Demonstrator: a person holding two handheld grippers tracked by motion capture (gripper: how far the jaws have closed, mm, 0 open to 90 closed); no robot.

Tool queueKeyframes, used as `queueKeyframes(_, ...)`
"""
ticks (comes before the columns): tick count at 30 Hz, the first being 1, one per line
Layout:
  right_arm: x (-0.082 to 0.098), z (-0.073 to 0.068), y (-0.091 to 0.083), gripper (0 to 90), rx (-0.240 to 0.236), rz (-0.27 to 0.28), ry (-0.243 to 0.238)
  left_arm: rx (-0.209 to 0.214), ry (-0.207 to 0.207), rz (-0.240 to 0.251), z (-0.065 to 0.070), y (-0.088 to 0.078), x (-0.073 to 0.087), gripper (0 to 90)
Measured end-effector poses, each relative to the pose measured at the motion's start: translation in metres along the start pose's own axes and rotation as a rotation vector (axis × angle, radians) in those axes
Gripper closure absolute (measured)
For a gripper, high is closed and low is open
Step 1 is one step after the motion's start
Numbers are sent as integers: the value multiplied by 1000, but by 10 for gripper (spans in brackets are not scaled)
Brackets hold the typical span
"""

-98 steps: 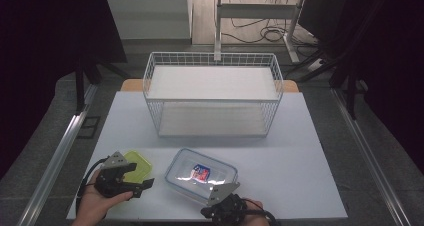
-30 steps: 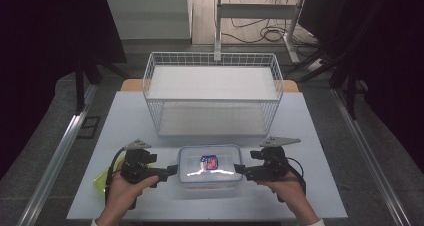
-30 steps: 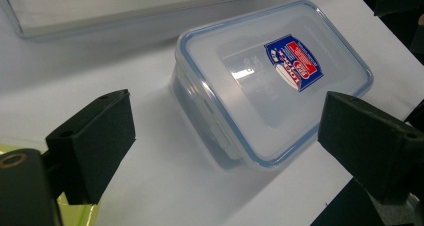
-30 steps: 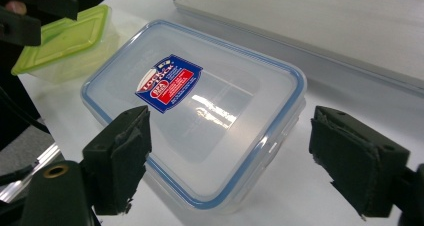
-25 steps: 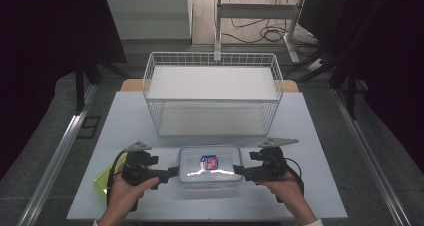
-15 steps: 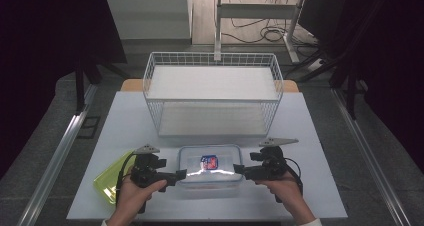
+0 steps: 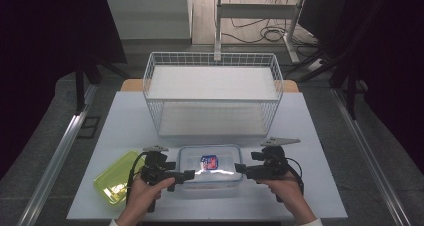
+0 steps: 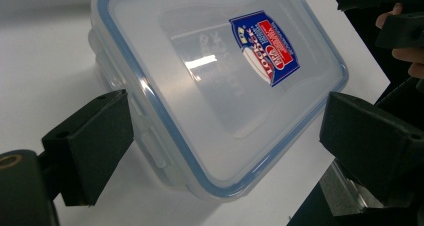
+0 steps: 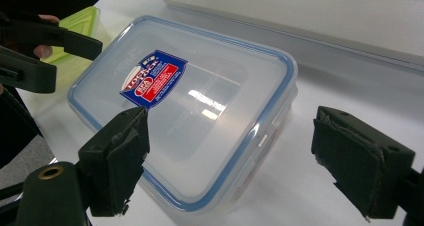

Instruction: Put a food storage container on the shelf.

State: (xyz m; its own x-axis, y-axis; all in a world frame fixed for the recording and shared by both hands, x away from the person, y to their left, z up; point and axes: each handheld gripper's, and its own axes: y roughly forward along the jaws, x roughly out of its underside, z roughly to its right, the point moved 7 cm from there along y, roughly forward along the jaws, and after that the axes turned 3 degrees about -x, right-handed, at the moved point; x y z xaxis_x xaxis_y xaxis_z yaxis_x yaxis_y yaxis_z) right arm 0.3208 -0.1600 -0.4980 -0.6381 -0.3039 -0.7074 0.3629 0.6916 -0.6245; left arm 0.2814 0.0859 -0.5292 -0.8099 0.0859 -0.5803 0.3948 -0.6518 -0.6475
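The clear lidded box sits on the table just in front of the wire basket, not yet lifted, with the left gripper and right gripper both spread wide at its short ends, so gripping and moving it remain.

Container label text too blurred.

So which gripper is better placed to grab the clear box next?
Marginally the left gripper: its open jaws already straddle a corner of the clear box. The right gripper is open too, with one jaw over the lid.
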Motion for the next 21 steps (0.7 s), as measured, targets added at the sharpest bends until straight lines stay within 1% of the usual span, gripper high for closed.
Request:
queueKeyframes(1, 0, 0, 0, 160, 0, 1, 0, 0, 3, -7, 0, 1, 1, 67)
queueKeyframes(2, 0, 0, 0, 160, 0, 2, 0, 4, -6, -11, 0, 1, 1, 65)
queueKeyframes(5, -1, 0, -1, 160, 0, 7, 0, 7, -15, -15, -1, 2, 0, 58)
queueKeyframes(6, -1, 0, -1, 160, 0, 8, 0, 8, -22, -19, -2, 3, 0, 58)
queueKeyframes(10, 0, 1, -1, 161, 5, 8, 0, 32, -72, -33, -7, 8, 1, 58)
queueKeyframes(11, 0, 1, -1, 161, 5, 8, 0, 31, -75, -45, -8, 10, 2, 58)
queueKeyframes(12, 0, 2, -1, 161, 7, 8, 0, 29, -83, -46, -10, 12, 2, 58)
queueKeyframes(13, 0, 2, -2, 161, 9, 7, -1, 21, -86, -53, -11, 13, 3, 59)
queueKeyframes(16, 0, 3, -2, 162, 14, 6, -1, 10, -79, -59, -13, 16, 4, 63)
queueKeyframes(17, 0, 3, -2, 162, 16, 6, -1, 11, -86, -54, -14, 17, 4, 66)
queueKeyframes(21, 2, 5, -1, 164, 19, 1, 1, 18, -91, -61, -15, 20, 3, 83)
